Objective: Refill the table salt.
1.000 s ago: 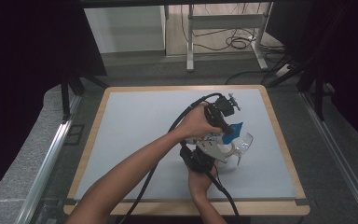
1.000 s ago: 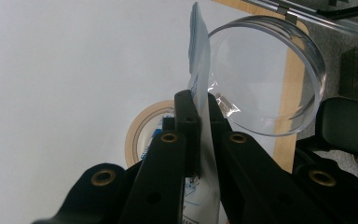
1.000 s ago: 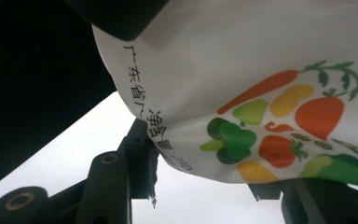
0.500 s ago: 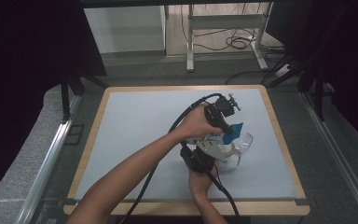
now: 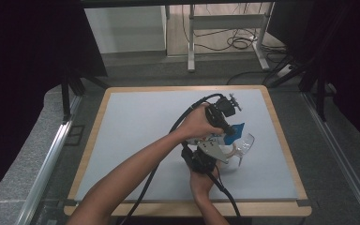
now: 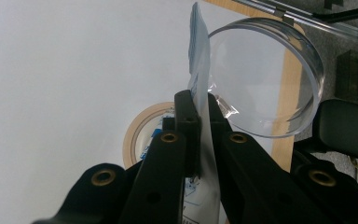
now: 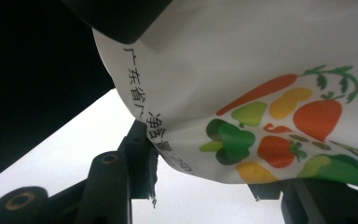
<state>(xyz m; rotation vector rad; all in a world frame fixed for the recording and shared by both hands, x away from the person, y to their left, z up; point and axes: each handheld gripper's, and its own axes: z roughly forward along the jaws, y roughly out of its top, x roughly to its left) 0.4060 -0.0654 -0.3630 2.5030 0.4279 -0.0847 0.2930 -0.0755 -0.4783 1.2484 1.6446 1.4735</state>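
Left tongs (image 6: 199, 112) clamped on upper edge of printed food pouch (image 6: 200, 56), long axis upright, right of centre frame. Clear round container (image 6: 265, 84) just beside, to right. Right tongs (image 7: 205, 186) half-spread around pouch's lower end; contact unclear. Tape roll (image 6: 142, 135) beneath on tabletop (image 6: 65, 93).

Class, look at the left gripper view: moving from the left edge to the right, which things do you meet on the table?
Roll of tape → thin packet pinched upright in the left gripper → clear round container.
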